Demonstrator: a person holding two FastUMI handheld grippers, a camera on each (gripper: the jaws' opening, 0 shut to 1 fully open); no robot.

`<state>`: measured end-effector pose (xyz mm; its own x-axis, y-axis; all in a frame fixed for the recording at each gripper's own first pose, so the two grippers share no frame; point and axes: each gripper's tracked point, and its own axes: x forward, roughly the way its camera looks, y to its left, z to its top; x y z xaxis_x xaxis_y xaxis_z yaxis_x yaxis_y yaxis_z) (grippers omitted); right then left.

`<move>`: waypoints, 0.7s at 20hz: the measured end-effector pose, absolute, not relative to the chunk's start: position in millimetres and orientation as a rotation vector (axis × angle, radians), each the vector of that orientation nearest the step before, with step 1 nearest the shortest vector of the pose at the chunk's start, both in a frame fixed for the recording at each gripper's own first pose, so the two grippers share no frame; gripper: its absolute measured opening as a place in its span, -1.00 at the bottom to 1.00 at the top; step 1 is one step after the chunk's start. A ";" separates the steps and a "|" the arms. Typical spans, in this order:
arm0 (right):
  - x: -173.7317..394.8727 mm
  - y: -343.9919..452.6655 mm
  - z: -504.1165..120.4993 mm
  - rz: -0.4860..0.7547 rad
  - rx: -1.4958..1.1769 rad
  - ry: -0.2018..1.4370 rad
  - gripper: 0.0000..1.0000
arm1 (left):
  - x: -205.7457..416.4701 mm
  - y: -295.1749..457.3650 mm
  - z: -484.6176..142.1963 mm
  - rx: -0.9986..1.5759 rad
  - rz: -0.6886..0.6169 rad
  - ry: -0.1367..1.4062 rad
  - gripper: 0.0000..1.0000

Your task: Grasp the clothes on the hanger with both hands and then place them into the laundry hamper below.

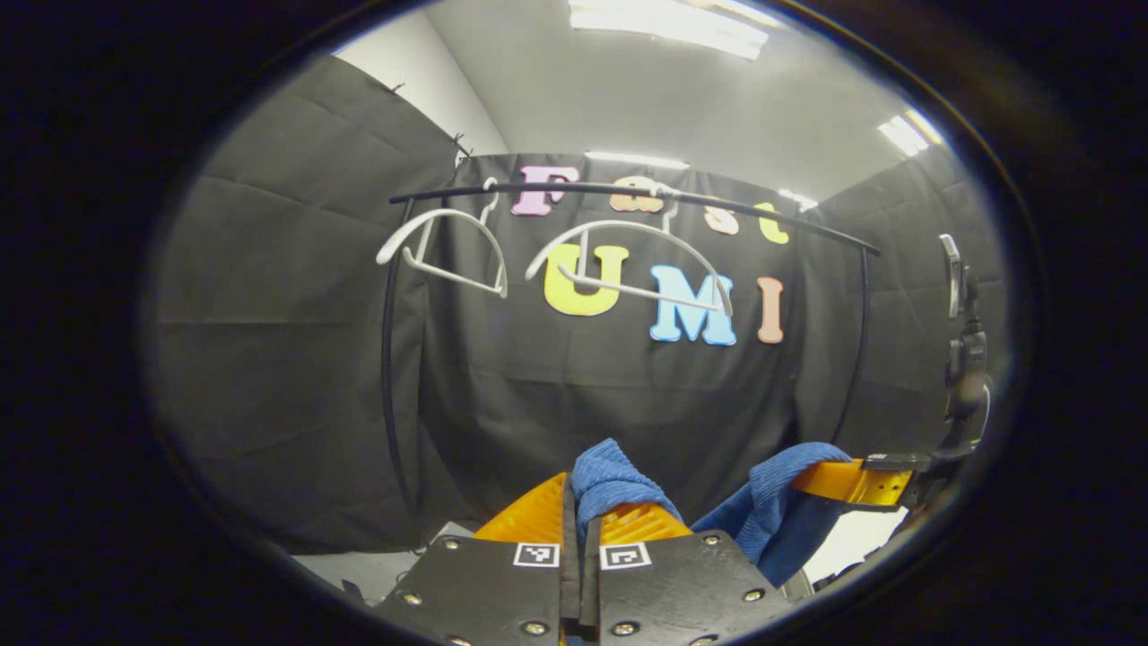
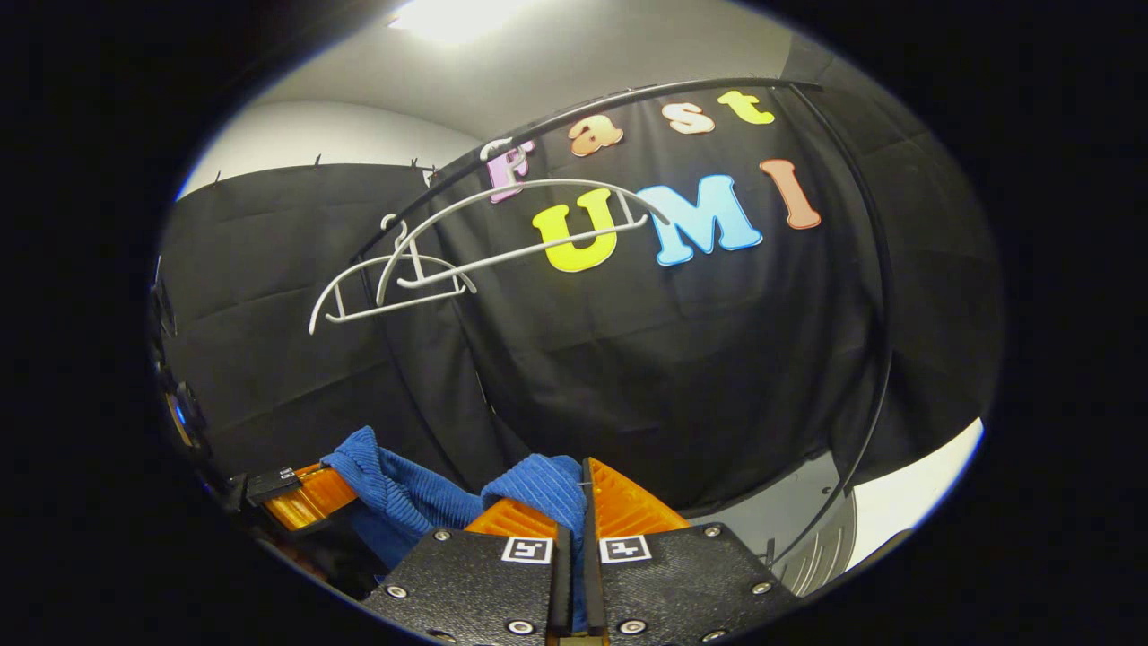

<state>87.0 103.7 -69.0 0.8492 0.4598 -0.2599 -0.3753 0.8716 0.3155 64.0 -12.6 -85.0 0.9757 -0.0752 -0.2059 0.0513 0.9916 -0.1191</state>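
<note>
Clothes: blue ribbed garment, off the hangers, slung low between the two grippers in front of the rail, each end pinched.
Why held so: two grip points spread the cloth, so it hangs as a short span, not a bunch; my guess is this makes lowering it into the hamper easier.
Left gripper: jaws nearly closed, a fold of the blue cloth clamped between both fingers and bulging up above the tips.
Right gripper: jaws narrow as well, both fingers pressing on another fold of the same garment; in the left gripper view it appears far right, with cloth draped over its finger.
Hangers: two pale hangers, one at left and one nearer the middle, bare on the dark rail high at the far side.
Rail: arched frame standing against the black wall, well above the grippers.
Hamper: a pale ribbed rim at lower right in the right gripper view may be it; I cannot tell for certain.
Stage: grasp looks complete; placing into the hamper not yet done.
</note>
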 end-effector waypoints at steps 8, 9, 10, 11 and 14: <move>72.8 113.9 -142.5 0.449 0.183 0.461 -0.89 | 49.1 -18.7 -169.1 -0.071 -0.076 0.369 -0.88; 71.8 113.5 -151.5 0.449 0.172 0.476 -0.89 | 48.1 -19.4 -181.1 -0.067 -0.076 0.391 -0.88; 69.2 113.5 -160.4 0.448 0.157 0.492 -0.89 | 46.3 -19.9 -193.5 -0.063 -0.076 0.413 -0.97; 66.8 114.2 -169.6 0.449 0.145 0.509 -0.89 | 41.6 -19.9 -205.1 -0.061 -0.075 0.434 -0.97; 56.0 114.8 -198.9 0.451 0.107 0.561 -0.89 | 31.7 -19.2 -237.6 -0.047 -0.072 0.499 -0.97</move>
